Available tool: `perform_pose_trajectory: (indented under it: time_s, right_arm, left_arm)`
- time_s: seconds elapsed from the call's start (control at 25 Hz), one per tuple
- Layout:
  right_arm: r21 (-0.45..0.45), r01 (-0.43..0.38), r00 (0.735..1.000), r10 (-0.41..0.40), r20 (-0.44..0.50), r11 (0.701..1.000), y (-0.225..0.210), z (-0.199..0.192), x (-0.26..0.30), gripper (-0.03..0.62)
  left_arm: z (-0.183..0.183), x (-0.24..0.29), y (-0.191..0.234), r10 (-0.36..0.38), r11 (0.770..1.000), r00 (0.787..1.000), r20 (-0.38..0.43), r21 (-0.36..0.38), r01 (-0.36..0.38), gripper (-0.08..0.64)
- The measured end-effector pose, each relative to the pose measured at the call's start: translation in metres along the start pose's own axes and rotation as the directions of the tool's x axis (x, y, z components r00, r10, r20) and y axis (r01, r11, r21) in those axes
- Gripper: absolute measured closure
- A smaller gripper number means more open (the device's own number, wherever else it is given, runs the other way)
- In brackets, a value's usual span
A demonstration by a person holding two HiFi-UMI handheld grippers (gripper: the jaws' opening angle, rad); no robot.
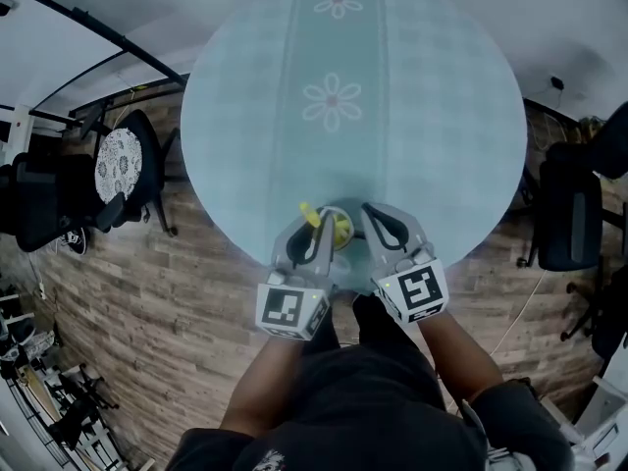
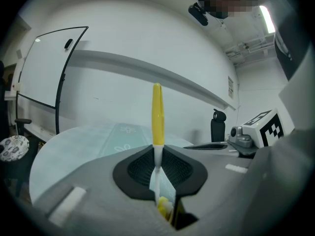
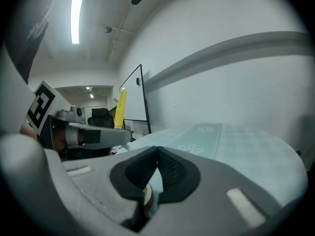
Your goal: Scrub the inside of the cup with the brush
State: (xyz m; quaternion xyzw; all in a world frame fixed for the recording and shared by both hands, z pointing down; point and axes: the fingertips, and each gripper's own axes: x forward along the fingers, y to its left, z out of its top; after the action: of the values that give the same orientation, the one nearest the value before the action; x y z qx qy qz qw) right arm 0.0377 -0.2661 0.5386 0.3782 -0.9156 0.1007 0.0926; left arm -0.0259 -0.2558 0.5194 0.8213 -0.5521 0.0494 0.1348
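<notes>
Left tool (image 2: 158,170) clenched a yellow brush (image 2: 157,113), its head down in the cup (image 1: 340,230). Right tool (image 3: 155,173) pinched the cup's rim. So near the surface's (image 1: 442,116) edge, hard scrubbing might have wrenched it loose.

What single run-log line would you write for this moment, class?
left claw: shut on brush | right claw: shut on cup | brush: upright, head in cup | cup: by table near edge

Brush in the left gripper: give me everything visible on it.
The brush has a slim yellow handle and a thin white neck, plastic-looking. It stands near upright, clamped at the neck between the black ribbed pads of the left gripper. A yellow head shows below them. In the head view it dips into the cup near the table edge.
</notes>
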Motion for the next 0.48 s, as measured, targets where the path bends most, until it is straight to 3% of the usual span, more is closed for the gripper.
perform_pose_trajectory:
  time_s: [0.48]
  right_arm:
    - [-0.018, -0.035, 0.999, 0.035, 0.002, 0.999, 0.02, 0.002, 0.01, 0.591]
  left_arm:
    - [0.0, -0.026, 0.011, 0.023, 1.0, 1.0, -0.01, 0.006, -0.023, 0.523]
